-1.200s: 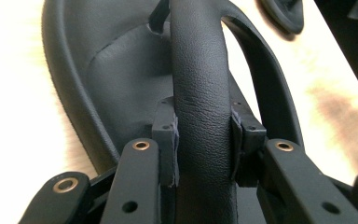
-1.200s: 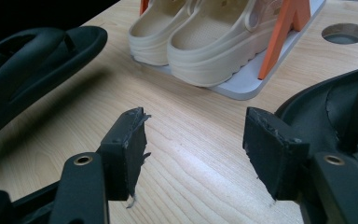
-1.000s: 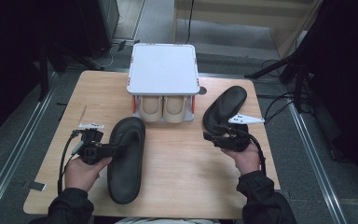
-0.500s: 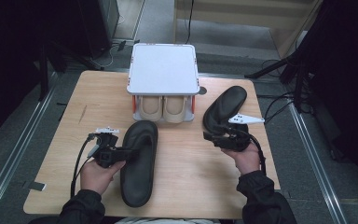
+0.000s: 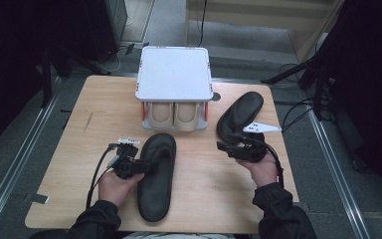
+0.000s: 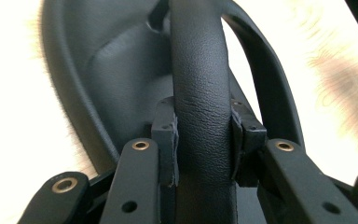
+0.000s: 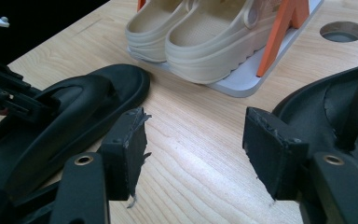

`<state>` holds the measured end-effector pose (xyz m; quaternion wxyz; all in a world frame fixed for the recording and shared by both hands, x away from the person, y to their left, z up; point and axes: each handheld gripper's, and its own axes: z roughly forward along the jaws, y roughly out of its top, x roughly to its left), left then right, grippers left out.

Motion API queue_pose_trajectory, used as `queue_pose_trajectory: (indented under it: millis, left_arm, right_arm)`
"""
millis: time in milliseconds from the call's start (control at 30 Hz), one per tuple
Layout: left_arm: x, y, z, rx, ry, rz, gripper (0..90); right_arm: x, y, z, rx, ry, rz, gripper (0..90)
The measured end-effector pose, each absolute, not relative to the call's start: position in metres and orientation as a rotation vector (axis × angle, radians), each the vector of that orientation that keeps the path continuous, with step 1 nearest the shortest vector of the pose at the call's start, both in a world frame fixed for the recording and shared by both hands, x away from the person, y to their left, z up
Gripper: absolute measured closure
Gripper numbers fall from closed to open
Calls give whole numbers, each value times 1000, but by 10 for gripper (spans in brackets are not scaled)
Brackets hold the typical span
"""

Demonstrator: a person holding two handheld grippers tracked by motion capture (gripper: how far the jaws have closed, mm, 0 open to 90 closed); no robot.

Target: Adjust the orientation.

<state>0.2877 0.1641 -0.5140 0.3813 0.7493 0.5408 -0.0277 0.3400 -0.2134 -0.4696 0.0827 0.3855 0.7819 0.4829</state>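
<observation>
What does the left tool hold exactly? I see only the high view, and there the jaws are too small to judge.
Observer: In the left gripper view, the left tool is shut on the strap of the black sandal. Both pads press on the strap's sides.
Operator: And is the right tool closed on the other sandal?
Observer: No. In the right gripper view, the right tool stands open, with bare table between its jaws. The other sandal lies just beside one jaw.
</observation>
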Motion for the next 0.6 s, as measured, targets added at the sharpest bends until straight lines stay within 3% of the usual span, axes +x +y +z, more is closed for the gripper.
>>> queue_pose_trajectory:
  millis: [367,600]
  left_arm:
    - [293,161,-518,1907,1380,-73,673]
    - [293,164,-512,1917,1364,-53,568]
  right_arm:
    - [339,-216,-470,1158,2332,1439,401]
    - [338,-216,-469,1158,2331,1443,406]
